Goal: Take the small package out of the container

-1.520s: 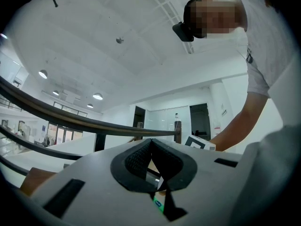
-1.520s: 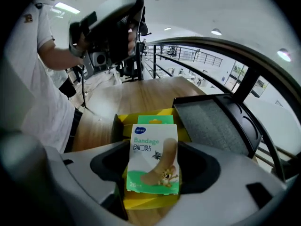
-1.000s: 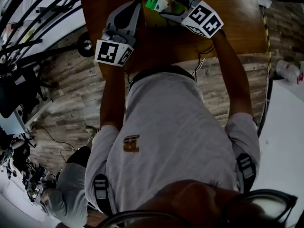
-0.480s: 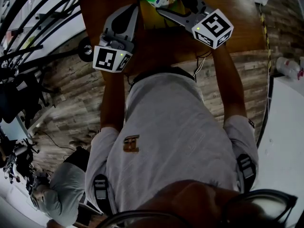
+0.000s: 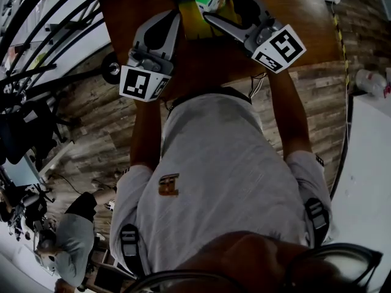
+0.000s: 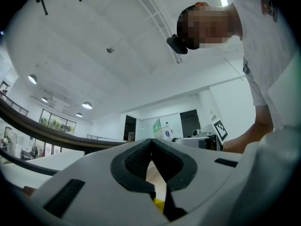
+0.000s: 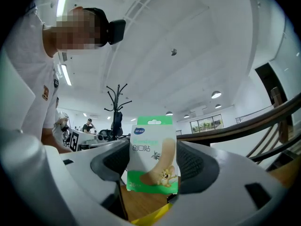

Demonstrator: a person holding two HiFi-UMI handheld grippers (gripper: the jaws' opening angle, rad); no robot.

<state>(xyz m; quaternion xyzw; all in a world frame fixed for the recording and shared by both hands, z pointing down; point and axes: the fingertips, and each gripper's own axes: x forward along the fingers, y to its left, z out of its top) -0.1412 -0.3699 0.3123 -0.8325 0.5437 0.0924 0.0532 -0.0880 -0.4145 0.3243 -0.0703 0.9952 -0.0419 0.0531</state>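
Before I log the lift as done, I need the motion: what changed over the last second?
The right gripper, jaws shut on the small green-and-white plaster package, carried it toward the head view's top edge, away from the person; its marker cube swung toward that view's lower right. The left gripper, jaws together, barely shifted. The yellow container and brown wooden table stayed put.

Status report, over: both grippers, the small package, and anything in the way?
Left gripper shut beside yellow container. Right gripper shut on small package, upright, held clear of it. Nothing seen in the way.
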